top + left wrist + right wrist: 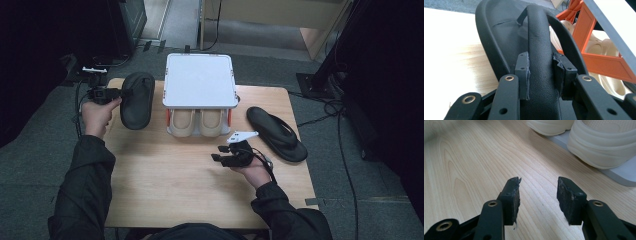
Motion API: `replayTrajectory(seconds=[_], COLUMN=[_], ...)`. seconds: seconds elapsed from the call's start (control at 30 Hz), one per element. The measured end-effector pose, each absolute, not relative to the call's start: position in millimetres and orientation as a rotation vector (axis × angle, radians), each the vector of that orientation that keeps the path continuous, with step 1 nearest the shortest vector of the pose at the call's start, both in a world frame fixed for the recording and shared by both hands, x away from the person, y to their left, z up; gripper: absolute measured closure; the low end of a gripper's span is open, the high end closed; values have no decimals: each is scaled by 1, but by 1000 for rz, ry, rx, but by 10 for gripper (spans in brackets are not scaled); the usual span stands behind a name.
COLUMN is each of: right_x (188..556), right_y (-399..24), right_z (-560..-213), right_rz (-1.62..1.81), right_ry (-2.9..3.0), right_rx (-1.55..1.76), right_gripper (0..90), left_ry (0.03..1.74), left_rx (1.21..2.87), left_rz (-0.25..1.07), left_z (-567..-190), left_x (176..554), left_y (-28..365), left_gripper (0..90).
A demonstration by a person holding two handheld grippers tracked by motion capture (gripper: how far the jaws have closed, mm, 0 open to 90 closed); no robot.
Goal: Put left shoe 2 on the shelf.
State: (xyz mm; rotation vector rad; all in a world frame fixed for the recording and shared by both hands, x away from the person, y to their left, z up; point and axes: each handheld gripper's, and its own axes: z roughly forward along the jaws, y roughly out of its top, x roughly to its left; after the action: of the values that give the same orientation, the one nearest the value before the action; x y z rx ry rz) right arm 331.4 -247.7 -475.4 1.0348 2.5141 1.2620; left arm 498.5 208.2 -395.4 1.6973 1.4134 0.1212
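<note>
My left gripper [124, 92] is shut on the wide strap [539, 57] of a black slipper [137, 100], which hangs tilted above the table's far left corner. Its pads [523, 72] press the strap from both sides in the left gripper view. A second black slipper [276, 133] lies flat on the table at the right. My right gripper [217, 153] hovers open over the middle of the table [175, 175], nothing between its fingertips [512, 200]. A pair of cream shoes [197, 121] sits on the lower shelf of a small rack.
The rack has a white top [200, 80] and orange side frames [596, 52], standing at the table's far middle. Its grey lower shelf [624, 173] edge lies just ahead of the right gripper. Cables [345, 150] trail over the floor to the right.
</note>
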Motion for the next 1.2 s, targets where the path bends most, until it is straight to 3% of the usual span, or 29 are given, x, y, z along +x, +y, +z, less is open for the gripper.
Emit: replayTrajectory(seconds=[0.67, 1.2], right_x=[334, 333], right_y=[-245, -245], right_z=[-474, -474], right_rz=[1273, 1278], right_ry=[2528, 2532], right_rx=[1013, 1014], right_gripper=[532, 532], left_ry=[1362, 1289], left_rx=[1724, 1742], left_rz=[168, 188], left_z=[-331, -292], left_x=[507, 520], left_y=[189, 143], left_gripper=[679, 679])
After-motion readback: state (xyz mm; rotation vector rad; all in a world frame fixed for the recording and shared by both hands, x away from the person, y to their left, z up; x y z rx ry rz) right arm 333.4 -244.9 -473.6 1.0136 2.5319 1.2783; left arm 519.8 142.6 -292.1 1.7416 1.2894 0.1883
